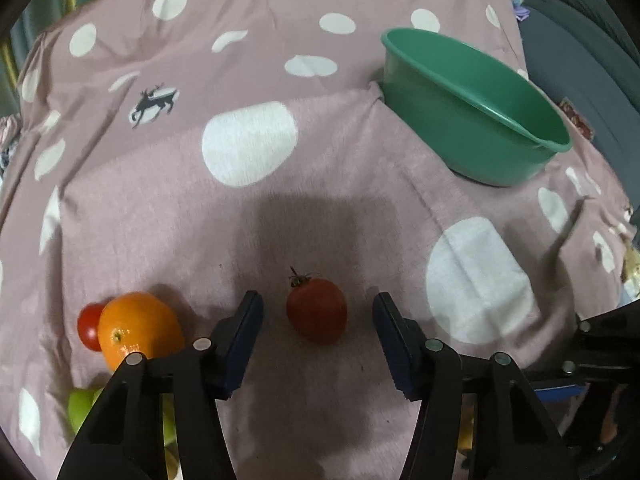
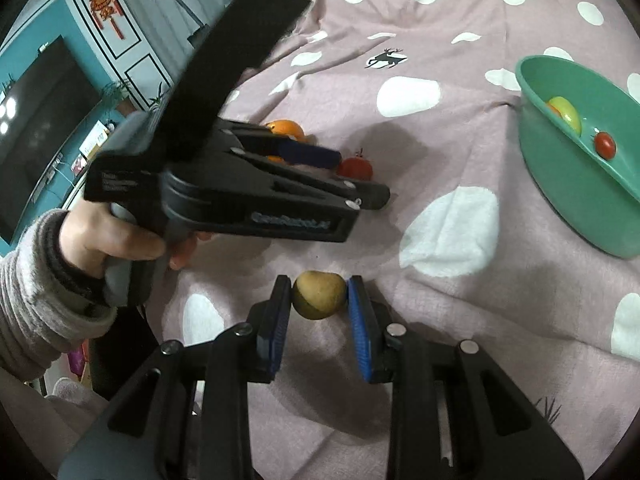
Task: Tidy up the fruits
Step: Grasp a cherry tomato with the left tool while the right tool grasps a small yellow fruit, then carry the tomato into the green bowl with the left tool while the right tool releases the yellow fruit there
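A red tomato [image 1: 317, 314] with a dark stem lies on the pink dotted cloth [image 1: 160, 200]. My left gripper [image 1: 318, 298] stands open around it, with a gap between each pad and the fruit. In the right wrist view my right gripper [image 2: 320, 282] is shut on a small yellow-brown fruit [image 2: 319, 296] resting on the cloth. The green bowl [image 2: 568, 184] sits at the far right and holds a yellow-green fruit [image 2: 566, 114] and a small red tomato [image 2: 605, 145]. An orange [image 1: 138, 328], another small tomato [image 1: 89, 326] and green fruit [image 1: 80, 406] lie left of my left gripper.
A person's hand [image 2: 116, 236] in a striped sleeve holds the left gripper's handle. A grey chair [image 1: 580, 40] stands beyond the cloth's right edge. A dark screen [image 2: 44, 112] hangs on a teal wall at the left.
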